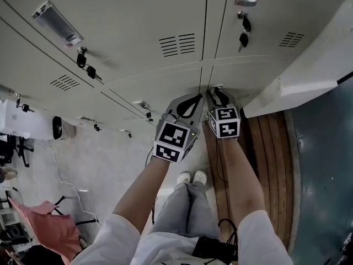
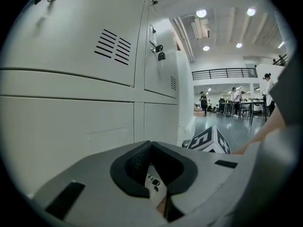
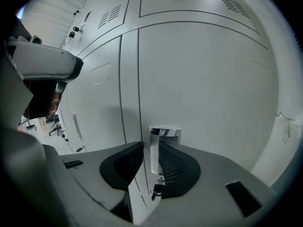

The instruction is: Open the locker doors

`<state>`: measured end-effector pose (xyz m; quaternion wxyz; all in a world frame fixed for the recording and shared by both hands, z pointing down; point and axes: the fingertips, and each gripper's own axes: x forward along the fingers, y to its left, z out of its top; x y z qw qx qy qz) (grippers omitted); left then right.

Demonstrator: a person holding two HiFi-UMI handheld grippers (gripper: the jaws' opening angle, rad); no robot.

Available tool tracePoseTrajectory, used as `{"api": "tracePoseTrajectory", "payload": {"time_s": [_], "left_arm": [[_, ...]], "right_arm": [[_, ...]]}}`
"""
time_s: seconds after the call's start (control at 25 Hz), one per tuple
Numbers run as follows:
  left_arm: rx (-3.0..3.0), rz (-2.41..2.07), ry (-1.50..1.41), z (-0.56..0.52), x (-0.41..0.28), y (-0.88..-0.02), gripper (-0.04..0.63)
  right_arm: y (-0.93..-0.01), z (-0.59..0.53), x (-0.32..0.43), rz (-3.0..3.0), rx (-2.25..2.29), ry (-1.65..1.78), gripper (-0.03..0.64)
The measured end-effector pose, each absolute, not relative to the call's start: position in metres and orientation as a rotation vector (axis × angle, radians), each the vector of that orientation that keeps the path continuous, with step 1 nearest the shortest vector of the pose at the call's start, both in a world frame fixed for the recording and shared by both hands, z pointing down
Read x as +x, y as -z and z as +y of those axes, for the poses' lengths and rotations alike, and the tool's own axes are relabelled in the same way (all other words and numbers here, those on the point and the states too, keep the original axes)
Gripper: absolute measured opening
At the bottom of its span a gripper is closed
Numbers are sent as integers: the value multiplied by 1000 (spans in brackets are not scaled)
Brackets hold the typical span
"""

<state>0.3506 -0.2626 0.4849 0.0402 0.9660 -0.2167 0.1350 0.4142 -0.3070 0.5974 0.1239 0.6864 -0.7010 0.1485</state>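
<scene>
Grey locker doors (image 1: 165,15) fill the head view, seen from steeply above. My right gripper (image 1: 215,93) reaches the lower door right of the centre seam. In the right gripper view my right gripper (image 3: 152,151) is shut on that door's upright chrome handle (image 3: 164,132), with keys hanging just under it. The door seam (image 3: 138,103) runs close on the handle's left. My left gripper (image 1: 199,97) hovers beside it, facing the neighbouring door (image 2: 71,126). Its jaws meet at the tips in the left gripper view (image 2: 151,145) with nothing in them. The right gripper's marker cube (image 2: 210,141) shows there.
Upper doors carry chrome handles (image 1: 57,22) and hanging keys (image 1: 243,35). A white panel (image 1: 314,65) juts out on the right above a wooden strip (image 1: 270,148). The person's white shoes (image 1: 192,178) stand below the grippers. People and tables (image 2: 232,103) are far down the hall.
</scene>
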Motion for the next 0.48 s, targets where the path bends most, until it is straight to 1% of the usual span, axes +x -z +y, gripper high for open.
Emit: {"api": "tracePoseTrajectory", "payload": {"time_s": [0.36,0.4,0.48], "left_arm": [[2961,-668,-456,-253,348,-488,12],[2957,-671,-463,-252,347,-490,12],[2951,-676,-474,-249,346,-493,12]], "right_arm": [[-596,-286,408,-2077,2001,-471,87],[-596,-283,406,-2091,1990,-467,92],[-596,-277,401,-2105,1970,-457,132]]}}
